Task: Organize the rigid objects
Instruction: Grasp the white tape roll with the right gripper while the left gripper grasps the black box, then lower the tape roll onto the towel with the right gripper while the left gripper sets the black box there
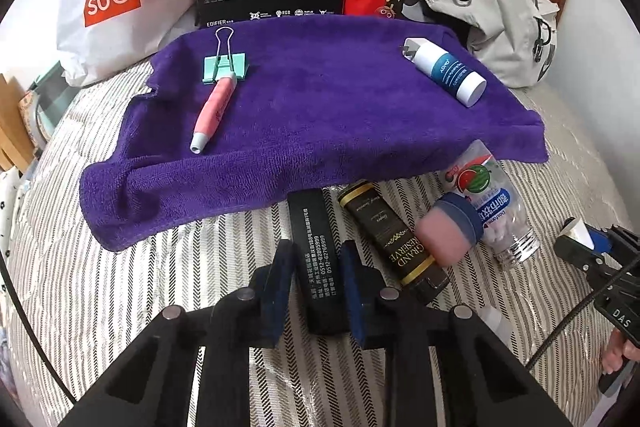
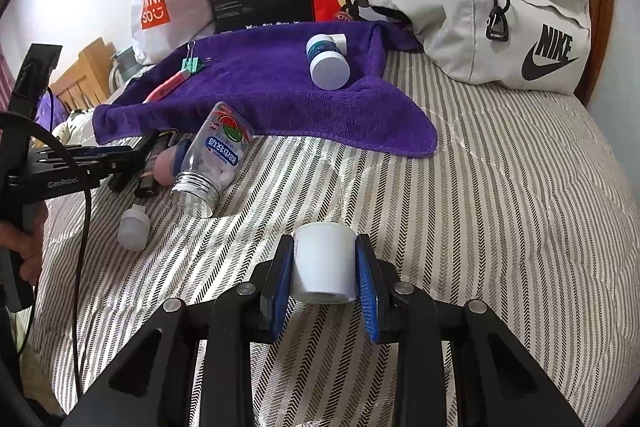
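The left gripper (image 1: 316,279) has its fingers closed on a black box (image 1: 316,259) lying on the bed just before the purple towel (image 1: 320,115). The right gripper (image 2: 322,275) squeezes a white cup (image 2: 324,267). Lift the box straight up: the dark tube (image 1: 388,239) and pill bottle (image 1: 492,203) lie close beside it.

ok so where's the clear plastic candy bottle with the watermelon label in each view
Left wrist view: the clear plastic candy bottle with the watermelon label lies right of centre on the striped bedcover, just below the purple towel's edge.
Right wrist view: the bottle lies left of centre, its silver cap end toward the camera.
Shared landmark: the purple towel.
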Demonstrator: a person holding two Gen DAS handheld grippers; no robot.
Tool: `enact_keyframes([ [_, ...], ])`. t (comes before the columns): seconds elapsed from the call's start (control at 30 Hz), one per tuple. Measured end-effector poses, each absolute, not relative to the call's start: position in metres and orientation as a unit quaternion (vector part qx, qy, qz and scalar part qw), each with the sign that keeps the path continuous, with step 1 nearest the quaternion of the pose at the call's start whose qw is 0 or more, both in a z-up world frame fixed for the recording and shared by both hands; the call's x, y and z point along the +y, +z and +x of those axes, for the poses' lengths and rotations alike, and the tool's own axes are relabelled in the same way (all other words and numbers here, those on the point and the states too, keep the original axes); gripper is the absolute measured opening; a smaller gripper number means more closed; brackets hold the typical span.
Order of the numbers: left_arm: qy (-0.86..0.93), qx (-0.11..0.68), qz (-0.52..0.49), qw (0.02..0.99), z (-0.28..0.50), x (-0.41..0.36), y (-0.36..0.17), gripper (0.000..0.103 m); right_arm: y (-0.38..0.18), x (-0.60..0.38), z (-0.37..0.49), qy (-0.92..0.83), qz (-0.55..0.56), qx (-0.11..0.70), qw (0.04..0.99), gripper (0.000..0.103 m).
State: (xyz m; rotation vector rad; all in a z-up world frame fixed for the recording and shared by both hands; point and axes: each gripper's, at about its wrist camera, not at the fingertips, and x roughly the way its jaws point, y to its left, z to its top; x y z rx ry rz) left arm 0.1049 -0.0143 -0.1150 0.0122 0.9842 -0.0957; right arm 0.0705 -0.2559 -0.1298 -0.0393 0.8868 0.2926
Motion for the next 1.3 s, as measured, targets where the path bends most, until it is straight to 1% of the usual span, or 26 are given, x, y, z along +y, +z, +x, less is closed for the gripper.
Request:
enact_keyframes([
  [0.13,-0.061,0.475,-0.019,0.877,0.101,-0.005,-0.112,0.022,-0.126,-0.257,0.075,0.145,-0.017,0.442,0.885,0.030],
  [0.33,-0.064,0.463,-0.017,0.884,0.092,0.006,-0.095,0.022,-0.117,-0.253,0.075,0.157,-0.019,0.444,0.882,0.030],
  [0.77,-0.067,0.442,-0.055,0.893,0.105,0.035,-0.068,0.022,-0.074,-0.236,0.091,0.178,-0.039,0.429,0.885,0.030],
  [0.93,-0.066,0.434,-0.059,0.896,0.123,0.044,-0.055,0.022,-0.054,-0.226,0.115,0.195,-0.043,0.417,0.887,0.030],
  [1.07,-0.063,0.438,-0.062,0.895,0.141,0.052,-0.055,0.022,-0.046,-0.214,0.146,0.210,-0.044,0.411,0.886,0.030],
  [1.3,-0.057,0.455,-0.060,0.887,0.177,0.061,-0.068,0.022,-0.059,-0.197,0.198,0.220,-0.050,0.426,0.876,0.030],
])
